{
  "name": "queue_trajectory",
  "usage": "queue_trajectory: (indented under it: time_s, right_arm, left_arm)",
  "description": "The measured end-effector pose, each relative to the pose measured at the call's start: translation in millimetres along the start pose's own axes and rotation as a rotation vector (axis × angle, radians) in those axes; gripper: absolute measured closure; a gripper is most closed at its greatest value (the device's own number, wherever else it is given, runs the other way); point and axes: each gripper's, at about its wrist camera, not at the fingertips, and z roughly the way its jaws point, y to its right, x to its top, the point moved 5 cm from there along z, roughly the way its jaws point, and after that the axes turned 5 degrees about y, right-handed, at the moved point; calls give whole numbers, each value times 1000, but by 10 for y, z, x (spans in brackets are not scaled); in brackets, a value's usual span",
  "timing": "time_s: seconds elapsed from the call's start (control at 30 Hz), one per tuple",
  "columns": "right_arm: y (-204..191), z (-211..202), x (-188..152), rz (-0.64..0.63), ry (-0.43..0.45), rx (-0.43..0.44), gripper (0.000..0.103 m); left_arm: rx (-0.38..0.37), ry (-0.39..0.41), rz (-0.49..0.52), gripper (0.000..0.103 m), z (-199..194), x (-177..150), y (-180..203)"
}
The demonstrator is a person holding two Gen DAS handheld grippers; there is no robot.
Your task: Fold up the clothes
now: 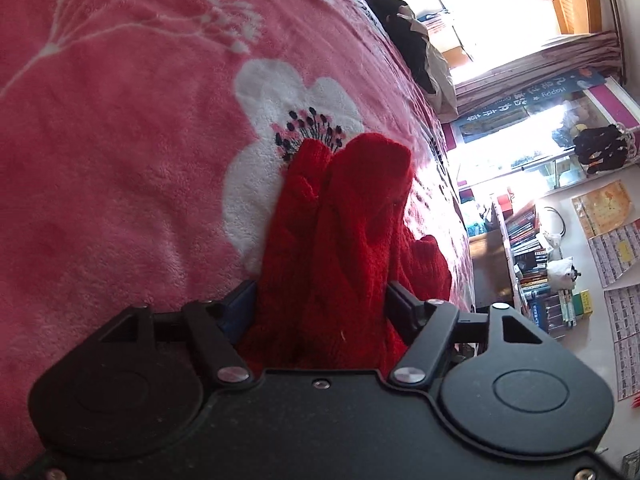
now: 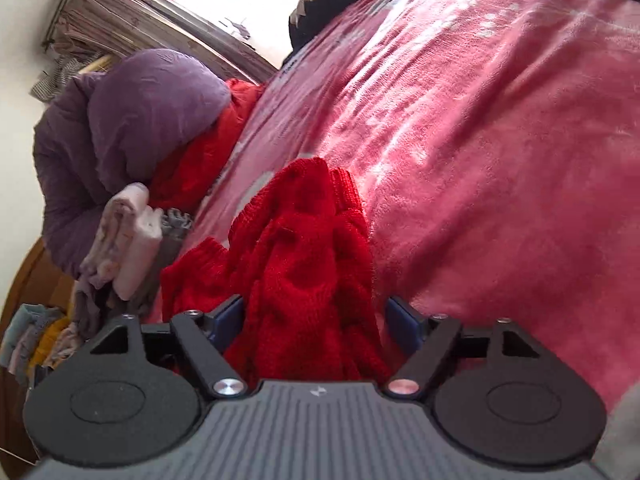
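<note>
A red knitted sweater (image 1: 352, 232) hangs bunched from both grippers above a pink floral fleece blanket (image 1: 120, 160). In the left wrist view the left gripper (image 1: 322, 300) has thick folds of the sweater filling the gap between its fingers. In the right wrist view the right gripper (image 2: 316, 312) has the sweater (image 2: 304, 264) between its fingers, pressed against the left finger, with a gap at the right finger. The sweater's ribbed cuffs point away from both cameras. The fingertips are hidden by the knit.
A purple padded jacket (image 2: 132, 128) and a stack of pale folded clothes (image 2: 124, 240) lie at the bed's left edge. Dark clothes (image 2: 332, 0) lie at the far end. A bookshelf (image 1: 532, 264) and window (image 1: 500, 0) stand beyond the bed.
</note>
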Motion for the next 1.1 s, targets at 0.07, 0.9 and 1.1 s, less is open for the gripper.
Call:
queue_trajectory:
  time_s: [0.07, 0.9, 1.1]
  right_arm:
    - [5, -25, 2, 12, 3, 4, 22]
    - [673, -713, 1926, 136, 459, 62, 48]
    - [1312, -948, 2680, 189, 621, -29, 48]
  left_arm:
    - [7, -5, 9, 31, -17, -56, 21]
    - [-378, -255, 144, 52, 2225, 109, 2395]
    - [-454, -353, 190, 52, 3130, -175, 3036]
